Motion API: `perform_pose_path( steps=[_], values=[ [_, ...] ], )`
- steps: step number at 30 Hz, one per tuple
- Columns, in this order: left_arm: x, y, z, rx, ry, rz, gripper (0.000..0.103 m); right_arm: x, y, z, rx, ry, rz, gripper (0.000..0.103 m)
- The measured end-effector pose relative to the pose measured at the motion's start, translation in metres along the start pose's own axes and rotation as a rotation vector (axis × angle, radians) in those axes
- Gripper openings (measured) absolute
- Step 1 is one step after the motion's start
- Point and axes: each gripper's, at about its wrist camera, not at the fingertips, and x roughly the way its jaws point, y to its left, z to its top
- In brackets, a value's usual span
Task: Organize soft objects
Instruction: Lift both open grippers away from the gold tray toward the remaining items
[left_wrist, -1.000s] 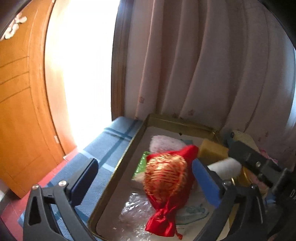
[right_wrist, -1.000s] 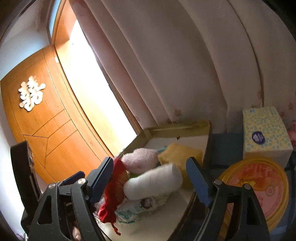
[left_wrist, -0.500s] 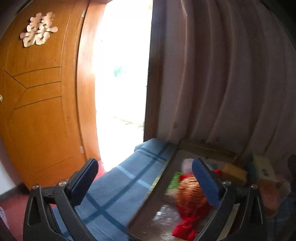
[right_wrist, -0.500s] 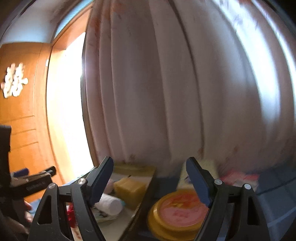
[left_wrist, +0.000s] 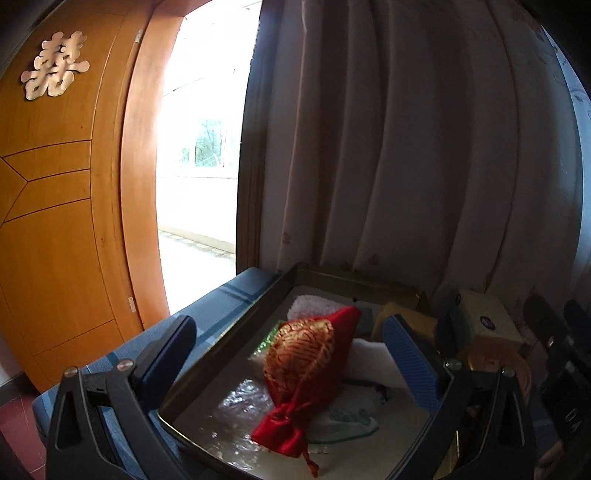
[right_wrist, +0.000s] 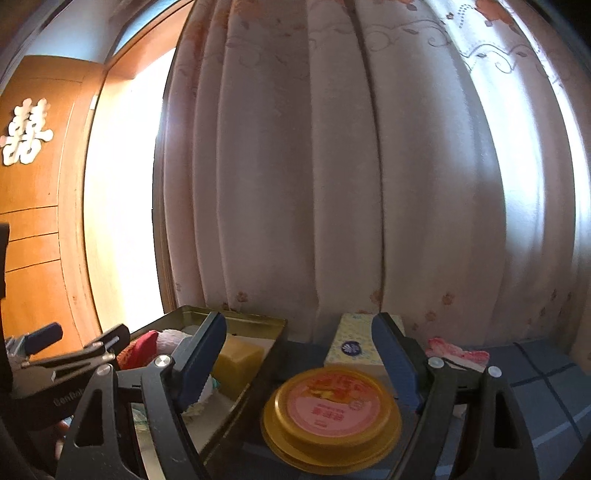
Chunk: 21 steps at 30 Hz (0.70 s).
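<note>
A metal tray (left_wrist: 221, 339) holds a red and gold drawstring pouch (left_wrist: 306, 365), a pink fluffy towel (left_wrist: 314, 306), a white rolled towel (left_wrist: 373, 358), a yellow sponge (left_wrist: 410, 319), a green packet (left_wrist: 269, 338) and clear plastic wrap (left_wrist: 240, 410). My left gripper (left_wrist: 291, 354) is open and empty, raised above the tray's near end. My right gripper (right_wrist: 299, 358) is open and empty, above the tray's right rim (right_wrist: 255, 373) and a yellow round tin (right_wrist: 332, 410). The sponge (right_wrist: 236, 358) and pouch (right_wrist: 138, 349) also show in the right wrist view.
A tissue box (right_wrist: 354, 347) stands behind the yellow tin. A pink knitted item (right_wrist: 458, 356) lies to the right on the blue checked cloth (right_wrist: 546, 391). A curtain (right_wrist: 332, 166) hangs close behind. A wooden door (left_wrist: 55, 203) and bright doorway are at the left.
Both grippers have pulled back and tilted up from the tray. The right gripper has swung right, off the white rolled towel, and now faces the yellow tin and curtain. Both stay open.
</note>
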Motion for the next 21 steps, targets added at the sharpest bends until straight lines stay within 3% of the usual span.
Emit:
perform_pose_path(
  steps=[13, 21],
  values=[
    [-0.005, -0.027, -0.002, 0.078, 0.001, 0.02, 0.103, -0.011, -0.011, -0.001, -0.014, 0.003, -0.023, 0.083],
    [-0.019, -0.015, -0.004, 0.01, -0.039, 0.016, 0.103, -0.023, -0.026, -0.005, -0.006, -0.02, -0.06, 0.083]
  ],
)
